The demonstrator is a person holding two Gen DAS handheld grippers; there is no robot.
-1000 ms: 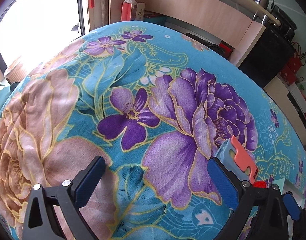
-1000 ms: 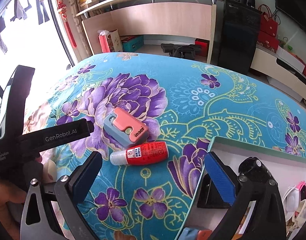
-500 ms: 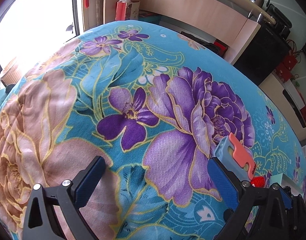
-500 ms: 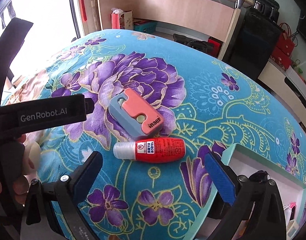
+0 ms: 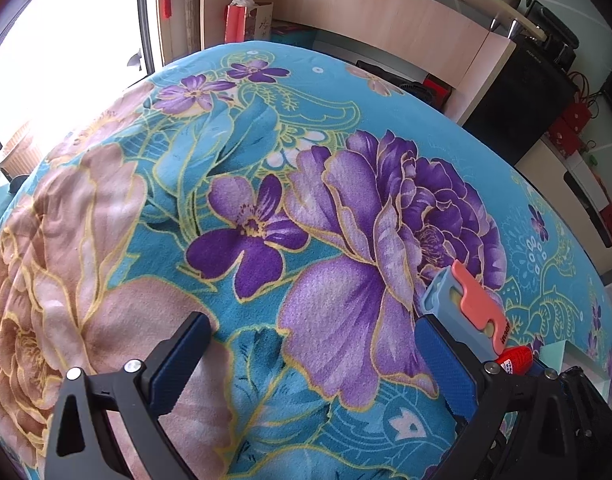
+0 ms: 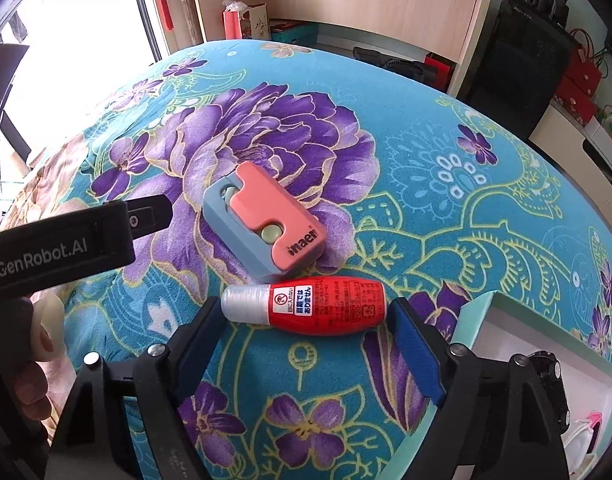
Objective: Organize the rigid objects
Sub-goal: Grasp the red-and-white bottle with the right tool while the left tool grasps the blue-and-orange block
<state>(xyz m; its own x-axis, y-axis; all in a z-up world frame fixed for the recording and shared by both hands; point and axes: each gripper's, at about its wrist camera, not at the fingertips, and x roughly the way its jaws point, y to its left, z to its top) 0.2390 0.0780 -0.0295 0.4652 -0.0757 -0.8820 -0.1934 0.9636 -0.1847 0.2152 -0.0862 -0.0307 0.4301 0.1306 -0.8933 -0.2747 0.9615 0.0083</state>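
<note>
A red bottle point(image 6: 326, 306) with a clear cap lies on its side on the flowered cloth; in the left wrist view only the red bottle's end point(image 5: 516, 358) shows. My right gripper point(image 6: 306, 314) straddles it lengthwise, one fingertip near each end, and its jaws are closing; I see no pad pressing on it. Just beyond lies a pink and blue-grey gadget point(image 6: 264, 222), also in the left wrist view as the gadget point(image 5: 470, 308). My left gripper point(image 5: 312, 332) stands open over bare cloth with nothing between its fingers.
A mint-rimmed white box point(image 6: 476, 320) sits at the right, with a black object point(image 6: 546, 380) and small items inside. The left gripper's body point(image 6: 58, 244) and a hand point(image 6: 34, 392) are at the left. Shelves, a red bag and a black cabinet stand beyond the table.
My right gripper has come down and forward to the red bottle, which now lies between its fingers, and the jaws have narrowed. My left gripper has stayed in place.
</note>
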